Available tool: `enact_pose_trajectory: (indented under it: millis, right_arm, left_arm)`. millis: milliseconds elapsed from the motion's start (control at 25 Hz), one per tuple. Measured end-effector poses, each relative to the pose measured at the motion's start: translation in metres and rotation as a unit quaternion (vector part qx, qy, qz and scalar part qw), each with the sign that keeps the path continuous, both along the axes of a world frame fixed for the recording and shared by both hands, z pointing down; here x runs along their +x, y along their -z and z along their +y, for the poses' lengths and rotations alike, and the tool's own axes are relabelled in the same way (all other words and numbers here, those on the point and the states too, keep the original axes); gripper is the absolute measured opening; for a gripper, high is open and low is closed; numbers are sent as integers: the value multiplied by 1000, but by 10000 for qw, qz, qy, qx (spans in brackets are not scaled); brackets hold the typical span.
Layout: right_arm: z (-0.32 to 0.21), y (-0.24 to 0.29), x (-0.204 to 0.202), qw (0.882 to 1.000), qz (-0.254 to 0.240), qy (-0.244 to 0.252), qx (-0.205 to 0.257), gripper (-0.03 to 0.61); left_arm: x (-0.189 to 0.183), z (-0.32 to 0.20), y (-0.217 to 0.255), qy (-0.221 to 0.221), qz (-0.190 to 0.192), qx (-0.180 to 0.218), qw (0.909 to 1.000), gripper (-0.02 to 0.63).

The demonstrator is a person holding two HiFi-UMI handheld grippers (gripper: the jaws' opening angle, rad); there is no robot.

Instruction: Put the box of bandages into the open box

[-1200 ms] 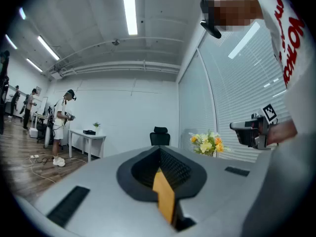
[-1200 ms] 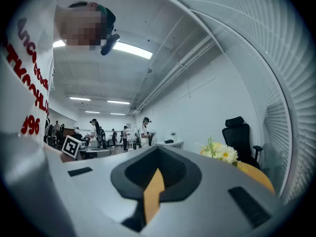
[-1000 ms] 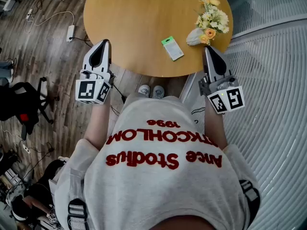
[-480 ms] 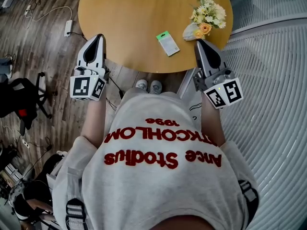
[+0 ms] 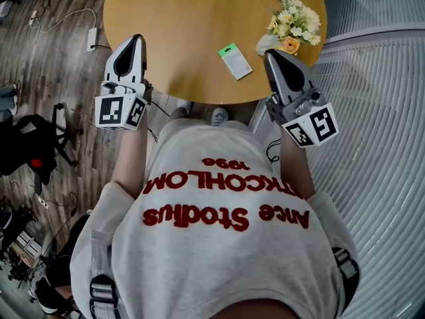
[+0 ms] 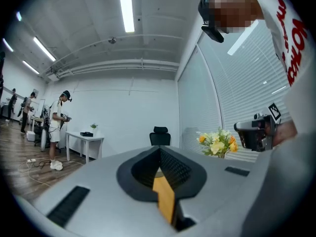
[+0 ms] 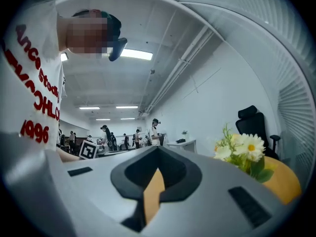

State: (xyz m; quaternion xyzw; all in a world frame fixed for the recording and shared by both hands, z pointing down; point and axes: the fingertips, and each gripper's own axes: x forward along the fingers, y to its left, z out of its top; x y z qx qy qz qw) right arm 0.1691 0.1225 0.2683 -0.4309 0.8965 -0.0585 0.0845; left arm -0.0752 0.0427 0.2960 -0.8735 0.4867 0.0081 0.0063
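Clenched and empty, left hand-held gripper [image 5: 135, 40] and right hand-held gripper [image 5: 271, 56] hover at table [image 5: 172, 25] edge; bandage box [image 5: 235, 61] lies flat, so shut jaws could shove it toward flowers [image 5: 290, 15].

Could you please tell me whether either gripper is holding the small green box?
No, the small green box lies on the round table, apart from the shut left gripper and right gripper.

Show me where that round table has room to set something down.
The table is mostly bare: a wide wooden stretch runs from the left tool across to the small green box. A narrower gap lies between that box and the flowers. The right edge is crowded: flowers and right tool close together.
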Motion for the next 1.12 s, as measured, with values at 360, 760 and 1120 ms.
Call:
enact_pose_trajectory:
  millis: [360, 760, 1120]
  right_arm:
    - [-79, -31, -46, 9987, -12, -249, -445, 5]
    - [-115, -54, -36, 9898, 174, -1196, -758, 6]
    - [-123, -100, -40, 9855, 839, -773, -1259, 8]
  left_arm:
    - [-18, -92, -10, -594, -463, 246, 9969, 6]
    - [-16, -149, -26, -1246, -359, 95, 9915, 6]
    - [-2, -149, -36, -1040, -219, -76, 9943, 6]
